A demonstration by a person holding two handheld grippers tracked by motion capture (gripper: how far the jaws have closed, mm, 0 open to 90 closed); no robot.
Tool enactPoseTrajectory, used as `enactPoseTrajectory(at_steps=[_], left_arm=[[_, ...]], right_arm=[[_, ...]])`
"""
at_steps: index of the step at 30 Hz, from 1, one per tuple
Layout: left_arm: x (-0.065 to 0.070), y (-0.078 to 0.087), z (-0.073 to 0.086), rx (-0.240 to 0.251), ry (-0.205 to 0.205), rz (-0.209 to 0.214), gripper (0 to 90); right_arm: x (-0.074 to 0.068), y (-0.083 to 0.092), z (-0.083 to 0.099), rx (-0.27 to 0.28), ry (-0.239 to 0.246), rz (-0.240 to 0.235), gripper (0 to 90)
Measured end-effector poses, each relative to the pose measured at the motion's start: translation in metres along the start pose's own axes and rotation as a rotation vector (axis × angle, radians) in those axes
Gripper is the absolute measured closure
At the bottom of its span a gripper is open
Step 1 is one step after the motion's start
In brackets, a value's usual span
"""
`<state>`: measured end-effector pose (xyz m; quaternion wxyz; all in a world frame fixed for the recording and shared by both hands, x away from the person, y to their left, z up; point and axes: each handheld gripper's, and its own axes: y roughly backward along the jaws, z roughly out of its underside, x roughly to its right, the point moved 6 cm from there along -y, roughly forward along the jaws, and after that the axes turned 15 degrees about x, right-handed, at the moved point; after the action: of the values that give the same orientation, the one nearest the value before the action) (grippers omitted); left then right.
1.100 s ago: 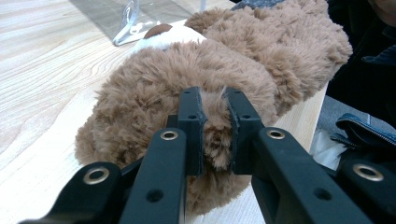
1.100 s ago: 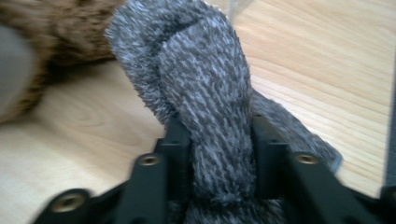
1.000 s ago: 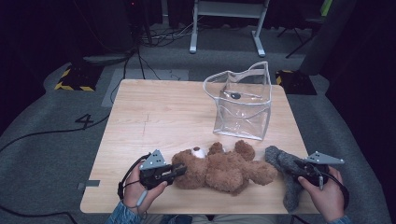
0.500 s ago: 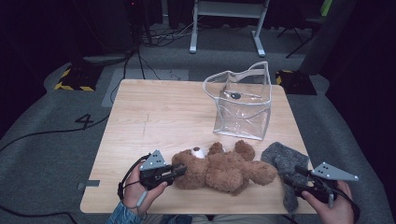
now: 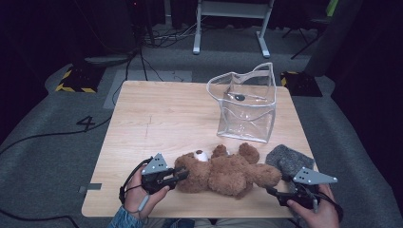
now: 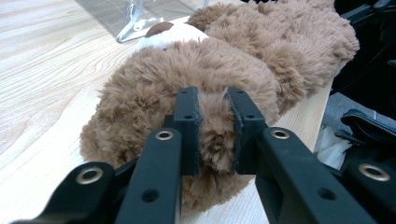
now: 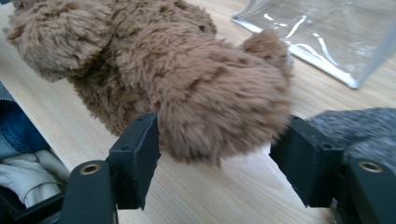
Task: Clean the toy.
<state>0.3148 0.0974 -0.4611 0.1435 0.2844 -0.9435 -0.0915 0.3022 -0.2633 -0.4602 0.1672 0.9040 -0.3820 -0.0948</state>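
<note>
The brown teddy bear [image 5: 223,170] is lying along the near edge of the worktop [image 5: 161,118], just in front of the clear plastic bag [image 5: 247,107], with a grey woolly cloth [image 5: 287,160] touching its leg end. The left tongs [image 5: 179,175] are clamping a tuft of fur on its head. The right tongs [image 7: 215,163] have just been opening and are now standing apart, straddling a leg without pressing it. The two-handed pickup looks half done; next, the right tongs should be closing on that leg.
</note>
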Motion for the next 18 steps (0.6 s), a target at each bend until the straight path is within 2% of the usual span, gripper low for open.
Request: enactPoseTrajectory(at_steps=[1, 3, 4, 5, 6, 10, 12, 16, 18], left_arm=[[0.0, 0.0, 0.0, 0.003, 0.004, 0.002, 74.7], [-0.001, 0.0, 0.002, 0.001, -0.001, -0.005, 71.0], [-0.002, 0.0, 0.002, 0.005, -0.013, -0.003, 68.0], [-0.003, 0.0, 0.004, 0.009, -0.027, 0.0, 62.6], [-0.004, 0.0, 0.006, 0.005, -0.031, 0.008, 54.7], [-0.008, 0.003, 0.016, -0.035, -0.067, -0.009, 38.1], [-0.008, 0.004, 0.02, -0.044, -0.073, -0.01, 35.4], [-0.006, 0.005, 0.033, -0.101, -0.108, -0.003, 33.7], [-0.008, 0.004, 0.039, -0.104, -0.128, -0.012, 34.1]], right_arm=[[-0.001, -0.003, 0.0, 0.0, -0.005, -0.004, 33.8], [-0.003, -0.008, 0.001, -0.011, 0.018, -0.014, 35.0], [-0.003, -0.01, 0.001, -0.012, 0.027, -0.014, 39.5], [-0.003, -0.012, 0.002, -0.021, 0.036, -0.011, 46.2], [-0.001, -0.013, 0.002, -0.028, 0.043, -0.015, 48.4], [0.003, -0.013, 0.002, -0.012, 0.029, -0.034, 59.8], [0.003, -0.011, 0.001, -0.007, 0.03, -0.038, 63.9], [0.002, -0.009, -0.002, -0.004, 0.03, -0.037, 66.7], [0.002, -0.009, -0.003, -0.002, 0.027, -0.037, 66.9]])
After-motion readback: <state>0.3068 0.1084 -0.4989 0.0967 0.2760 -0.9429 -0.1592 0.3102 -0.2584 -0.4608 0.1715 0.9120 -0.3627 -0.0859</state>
